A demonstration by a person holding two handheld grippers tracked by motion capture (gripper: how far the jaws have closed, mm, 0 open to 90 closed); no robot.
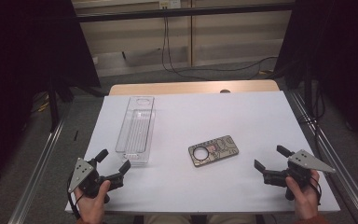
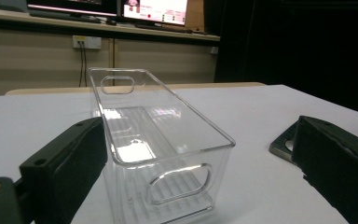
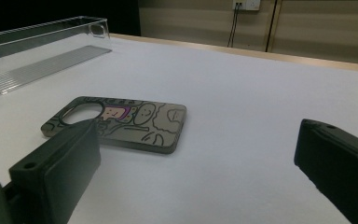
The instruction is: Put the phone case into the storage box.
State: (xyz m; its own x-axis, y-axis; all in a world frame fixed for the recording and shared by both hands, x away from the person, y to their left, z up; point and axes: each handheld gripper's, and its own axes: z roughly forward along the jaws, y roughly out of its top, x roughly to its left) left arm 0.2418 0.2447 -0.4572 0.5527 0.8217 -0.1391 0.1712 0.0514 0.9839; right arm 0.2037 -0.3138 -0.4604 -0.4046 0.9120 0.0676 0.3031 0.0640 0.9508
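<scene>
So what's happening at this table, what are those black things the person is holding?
A person sits at a white table with hand-held tongs in each hand. The left tongs are open just short of a clear plastic bin; the right tongs are open and point toward a patterned phone case lying flat. Nothing is gripped yet.

Left claw point(image 1: 114, 161) jaws spread, right claw point(image 1: 270, 157) jaws spread, both hand-held low
</scene>
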